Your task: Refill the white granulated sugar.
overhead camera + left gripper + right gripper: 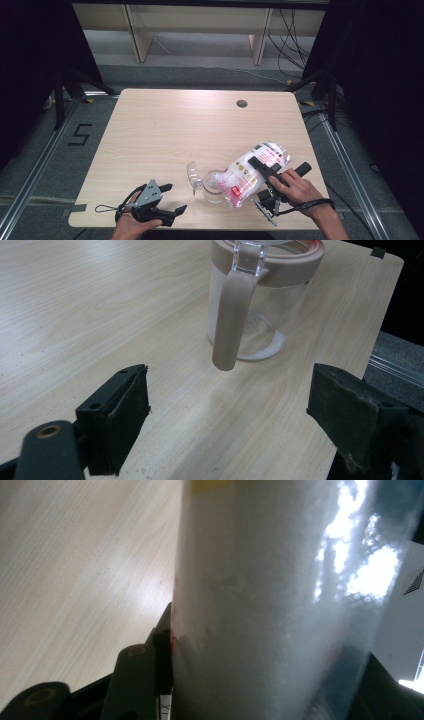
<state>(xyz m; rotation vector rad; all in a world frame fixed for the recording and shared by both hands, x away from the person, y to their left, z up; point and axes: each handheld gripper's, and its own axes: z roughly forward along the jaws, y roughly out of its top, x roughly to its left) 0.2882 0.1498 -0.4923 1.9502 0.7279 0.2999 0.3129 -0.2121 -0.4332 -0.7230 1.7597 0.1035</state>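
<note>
Two grippers near table's [150, 130] front edge. Right gripper [264, 176] clamps clear bag [255, 170] of white granules, jaws pressed on both sides, bag tilted, low end over open jar [214, 186]. Jar stands between grippers, lid [193, 176] flipped up, handle toward left gripper [227, 420]. Left gripper's jaws wide apart, holding nothing, aimed at handle [231, 320].

Left gripper view: jug [265, 295] cut off by the top edge, lid and rim partly out of frame; its contents too faint to identify. Right gripper view: bag [270, 605] runs off top and bottom edges, hiding the table behind it and most of the right-hand jaw; print unreadable. High view: bag label text too small; both forearms clipped at bottom edge.
</note>
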